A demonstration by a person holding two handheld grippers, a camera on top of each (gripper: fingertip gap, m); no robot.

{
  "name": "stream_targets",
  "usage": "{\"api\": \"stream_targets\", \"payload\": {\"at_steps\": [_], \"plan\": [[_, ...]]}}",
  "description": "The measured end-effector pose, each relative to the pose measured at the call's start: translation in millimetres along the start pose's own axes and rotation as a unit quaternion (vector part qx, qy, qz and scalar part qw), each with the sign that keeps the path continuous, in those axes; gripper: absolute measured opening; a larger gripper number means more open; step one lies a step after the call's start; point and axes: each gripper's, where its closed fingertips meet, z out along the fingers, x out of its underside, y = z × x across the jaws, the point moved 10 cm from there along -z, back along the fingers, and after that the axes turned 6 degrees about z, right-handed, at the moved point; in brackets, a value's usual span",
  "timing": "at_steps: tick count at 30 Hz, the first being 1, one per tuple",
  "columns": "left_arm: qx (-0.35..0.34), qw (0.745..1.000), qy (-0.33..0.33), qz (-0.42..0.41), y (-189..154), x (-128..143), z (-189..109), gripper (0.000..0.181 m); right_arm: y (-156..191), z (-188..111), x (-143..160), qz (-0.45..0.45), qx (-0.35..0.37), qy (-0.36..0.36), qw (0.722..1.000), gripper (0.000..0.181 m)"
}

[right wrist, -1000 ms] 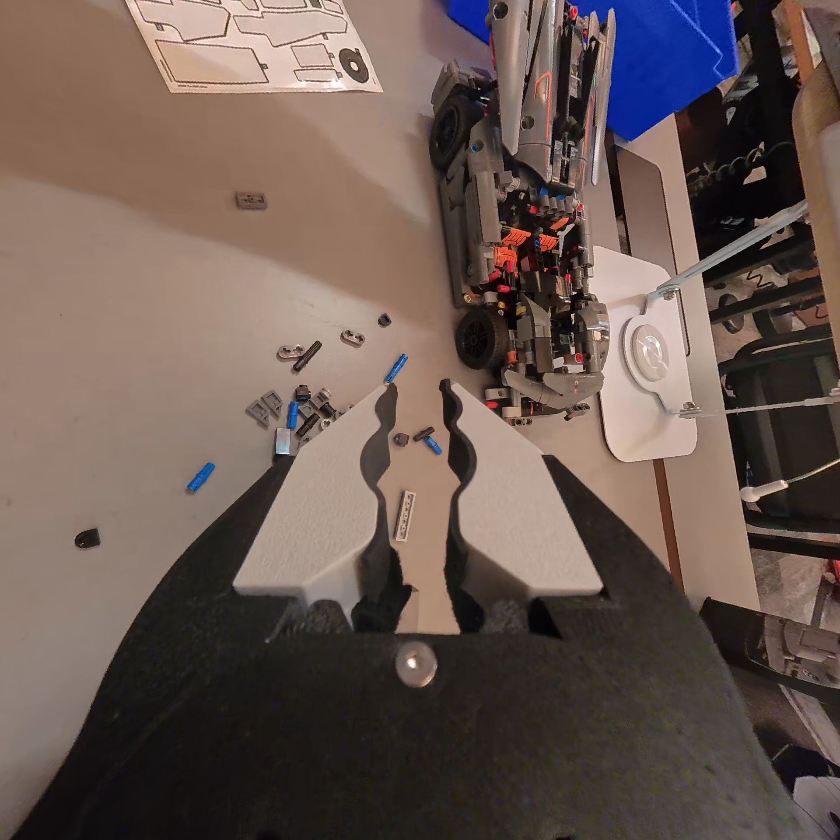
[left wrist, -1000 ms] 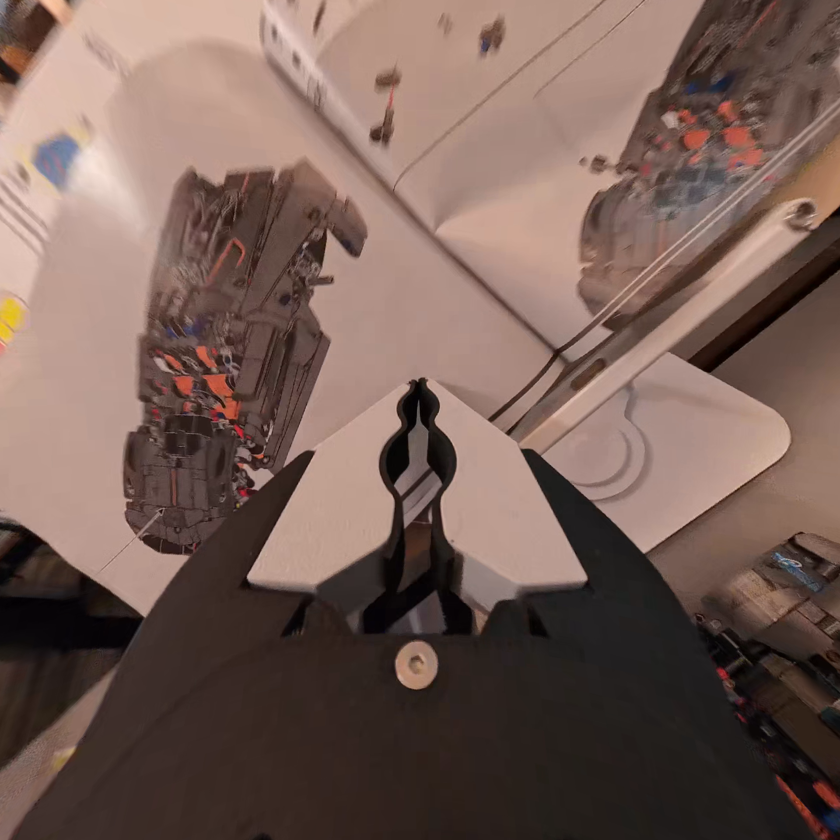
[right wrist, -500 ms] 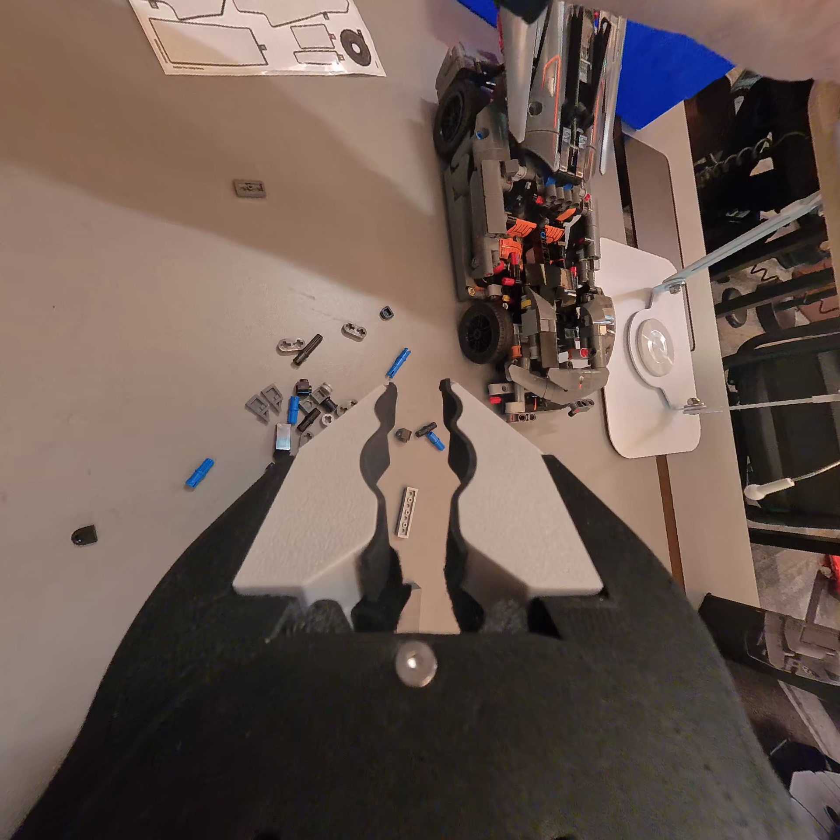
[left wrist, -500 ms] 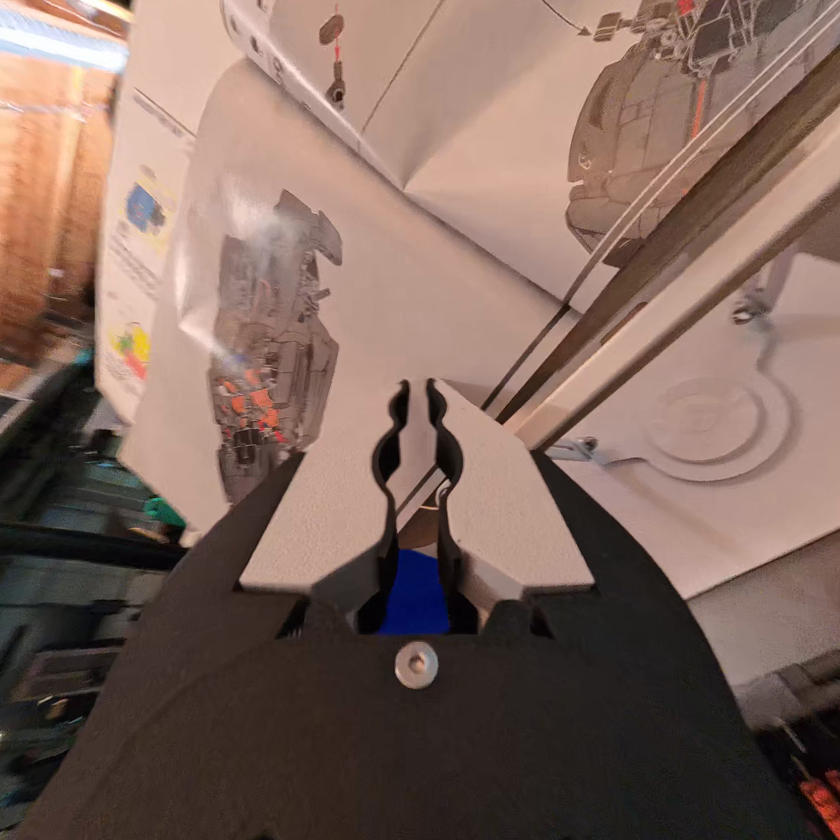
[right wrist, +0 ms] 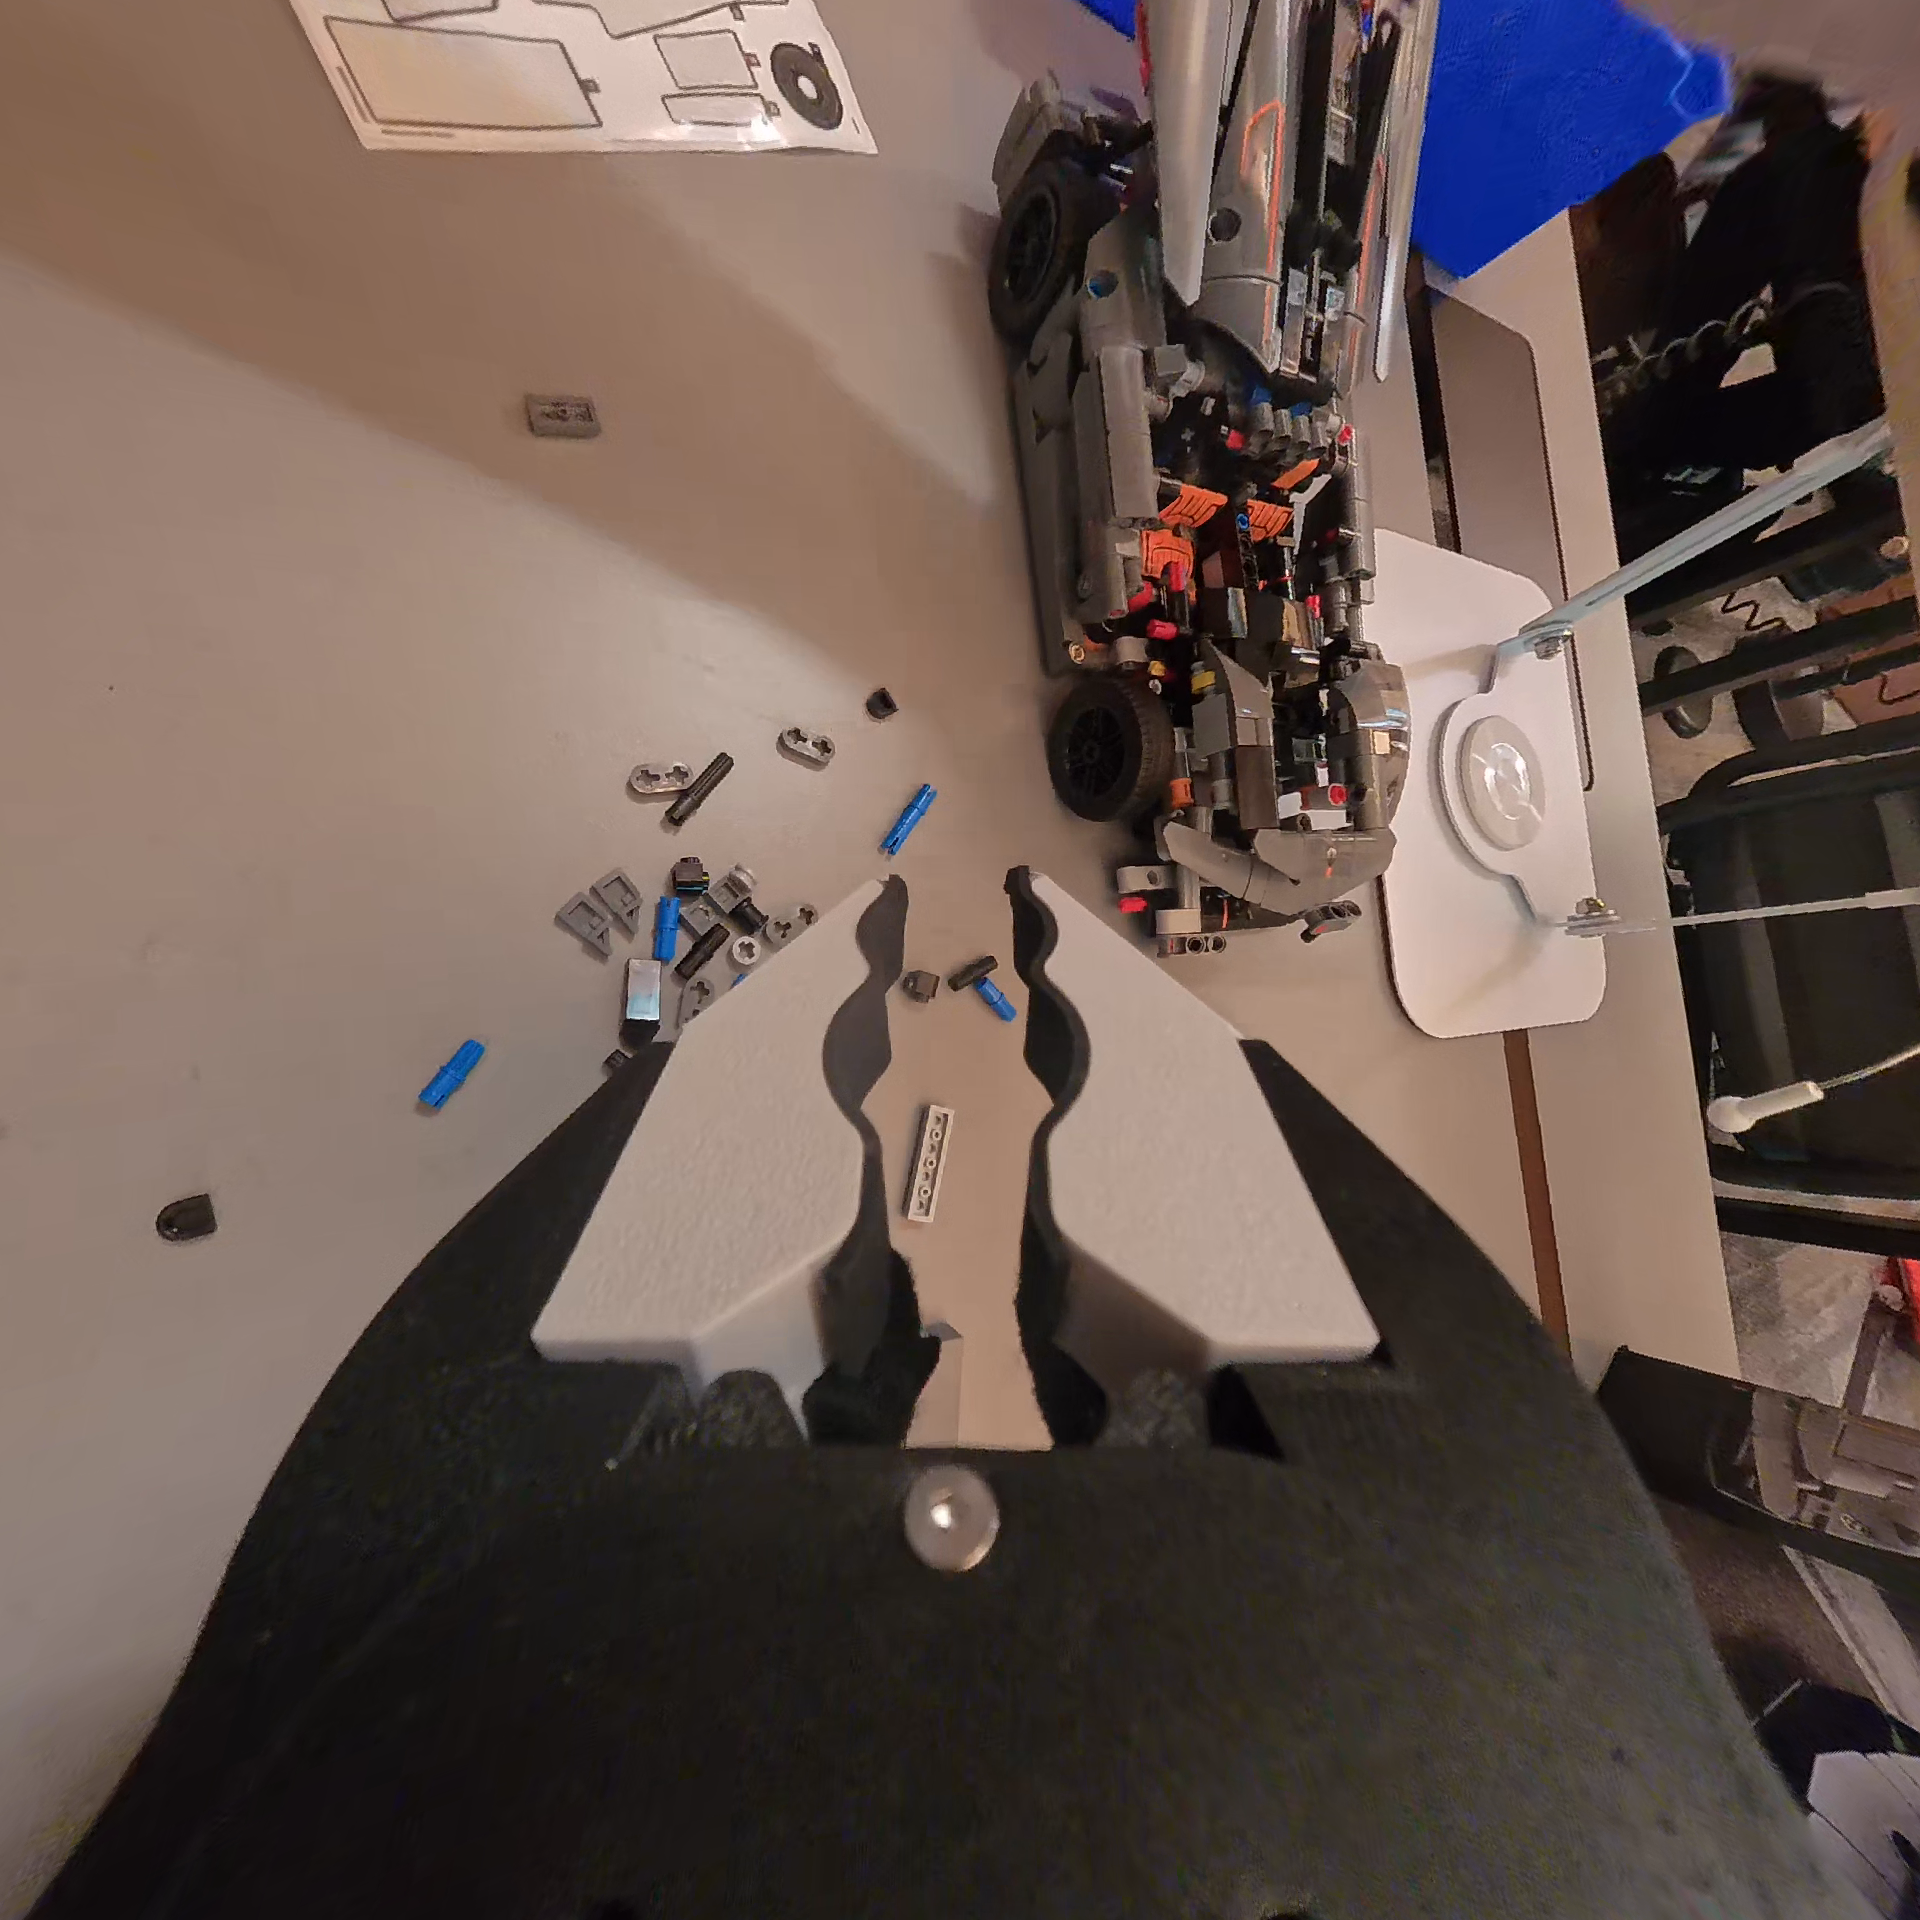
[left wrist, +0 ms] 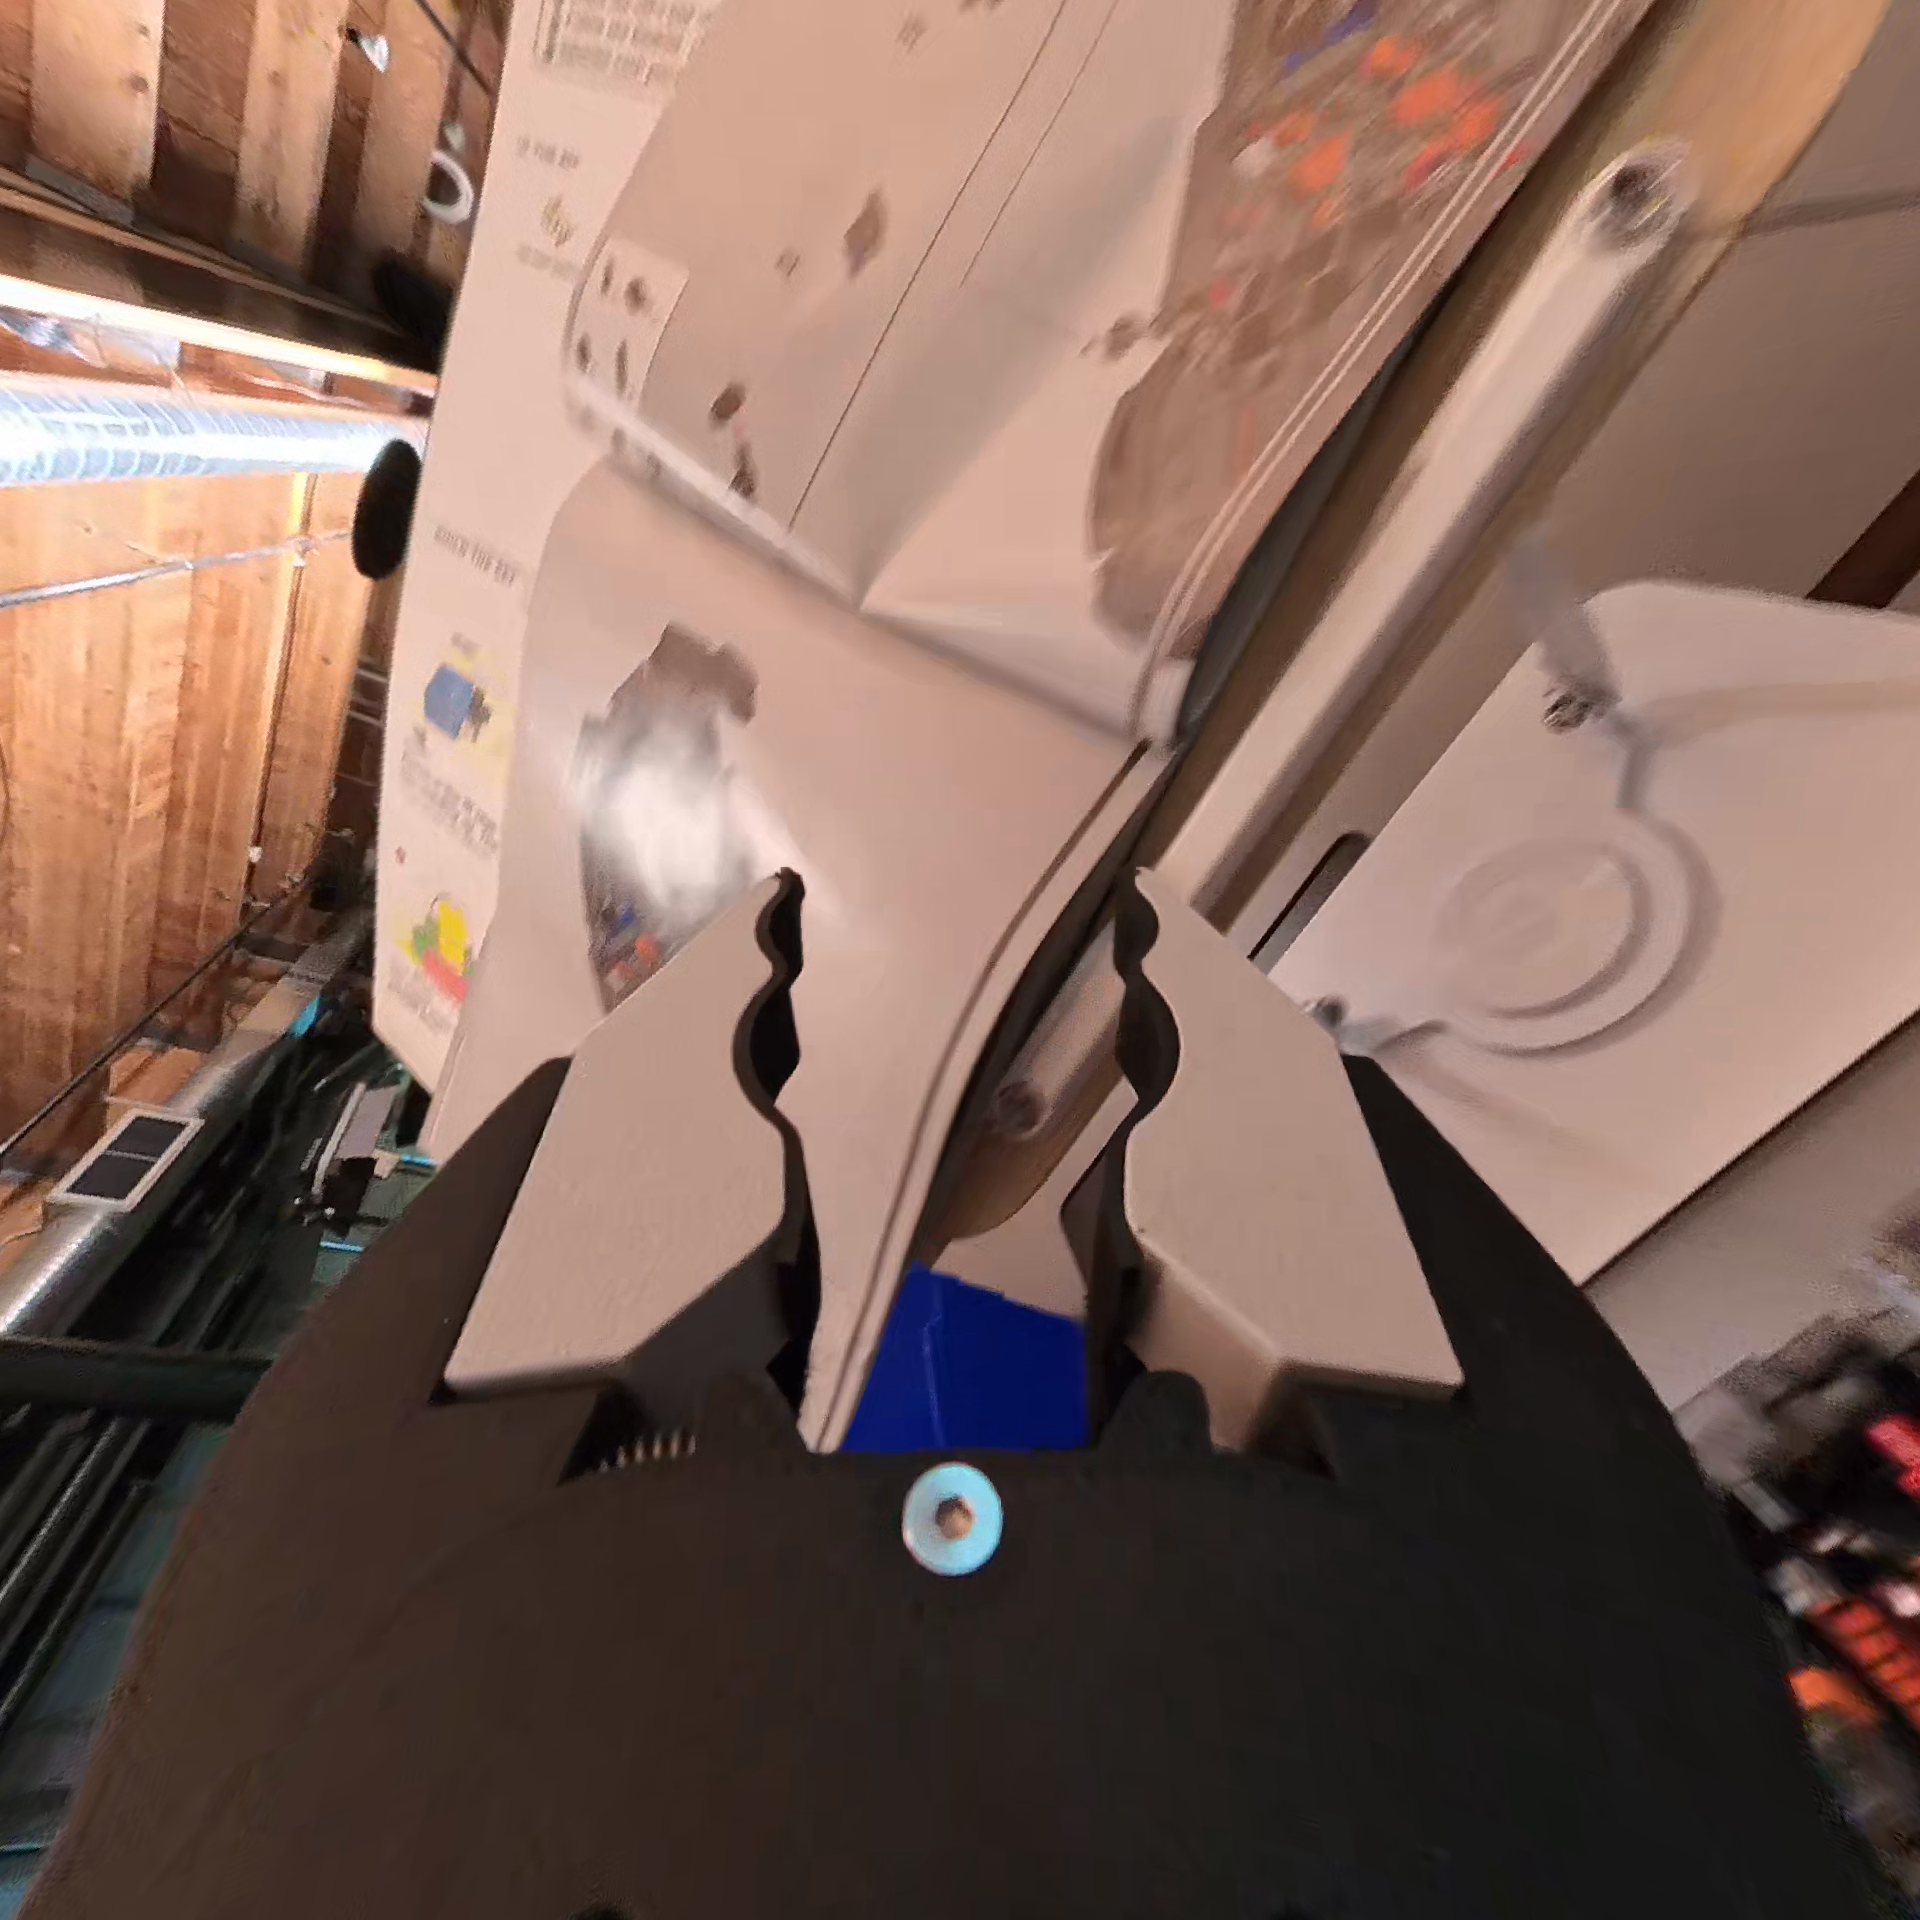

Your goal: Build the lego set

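We see the half-built grey lego car (right wrist: 1216,540) lying on the beige table (right wrist: 312,623), its front end just beside the white stand base (right wrist: 1496,966), with loose pins and small grey pieces (right wrist: 696,914) scattered near its front wheel. Our right gripper (right wrist: 954,883) hangs above them with jaws apart and empty — a thin grey plate (right wrist: 928,1161) lies on the table between its fingers. Our left gripper (left wrist: 961,888) is spread wide, holding nothing, before the open instruction booklet (left wrist: 831,520) propped on its stand — the view is blurred
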Motion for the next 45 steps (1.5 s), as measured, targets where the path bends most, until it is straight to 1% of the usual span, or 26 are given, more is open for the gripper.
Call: {"api": "stream_targets", "payload": {"at_steps": [2, 3, 4, 6, 8, 9, 10, 12, 14, 17, 25, 28, 30, 35, 41, 43, 45], "plan": [[0.01, 1.0, 0.016, -0.009, 19.2, 23.4, -1.0, 0.06, 0.1, -0.2, -0.3, 0.0, -0.003, -0.002, 1.0, 0.019], [0.029, 0.999, 0.021, -0.019, 27.2, 35.3, -0.6, 0.062, 0.2, -0.3, -0.6, 0.0, -0.004, -0.003, 1.0, 0.019], [0.062, 0.997, 0.025, -0.028, 32.2, 46.9, 0.8, 0.06, 0.4, -0.2, -0.9, 0.0, -0.005, -0.004, 1.0, 0.019], [0.089, 0.994, 0.052, -0.043, 41.5, 70.7, 5.5, 0.063, 1.0, 0.4, -0.8, -0.001, -0.007, -0.002, 1.0, 0.019], [0.133, 0.988, 0.056, -0.061, 43.1, 89.5, 10.5, 0.061, 1.5, 1.2, -0.6, -0.001, -0.007, 0.0, 1.0, 0.019], [0.147, 0.984, 0.06, -0.076, 42.9, 97.0, 13.4, 0.063, 1.6, 1.5, -0.5, -0.001, -0.007, 0.0, 1.0, 0.019], [0.157, 0.982, 0.066, -0.08, 41.3, 103.3, 15.8, 0.062, 1.8, 1.8, -0.5, -0.001, -0.007, 0.001, 1.0, 0.019], [0.175, 0.979, 0.073, -0.073, 35.4, 111.3, 19.8, 0.061, 2.0, 2.6, 0.1, -0.001, -0.008, 0.003, 1.0, 0.019], [0.172, 0.981, 0.064, -0.063, 31.9, 113.2, 20.8, 0.062, 2.1, 3.3, 0.6, -0.001, -0.009, 0.005, 1.0, 0.019], [0.169, 0.982, 0.07, -0.054, 33.7, 113.8, 19.6, 0.055, 2.2, 3.7, 0.9, -0.001, -0.011, 0.005, 1.0, 0.019], [0.165, 0.982, 0.092, -0.009, 38.3, 136.6, 14.5, 0.065, 1.9, 2.0, 0.1, 0.001, -0.014, 0.001, 1.0, 0.019], [0.167, 0.981, 0.096, 0.002, 39.4, 144.1, 12.9, 0.062, 2.7, 2.9, 0.2, -0.001, -0.015, 0.003, 1.0, 0.018], [0.177, 0.98, 0.089, 0.002, 38.8, 145.8, 11.8, 0.058, 3.2, 3.1, 0.1, -0.002, -0.015, 0.003, 1.0, 0.018], [0.19, 0.979, 0.068, 0.013, 37.3, 141.9, 9.4, 0.041, 2.7, 3.4, 0.6, -0.001, -0.015, 0.004, 1.0, 0.018], [0.176, 0.981, 0.068, 0.043, 29.7, 135.2, 11.2, 0.037, 3.0, 3.3, 0.4, -0.002, -0.016, 0.004, 1.0, 0.018], [0.171, 0.982, 0.062, 0.051, 28.9, 133.1, 9.8, 0.027, 2.9, 3.0, 0.1, -0.001, -0.016, 0.003, 1.0, 0.018], [0.173, 0.981, 0.063, 0.056, 28.3, 132.2, 10.0, 0.026, 2.7, 2.8, 0.3, -0.001, -0.016, 0.003, 1.0, 0.018]]}}
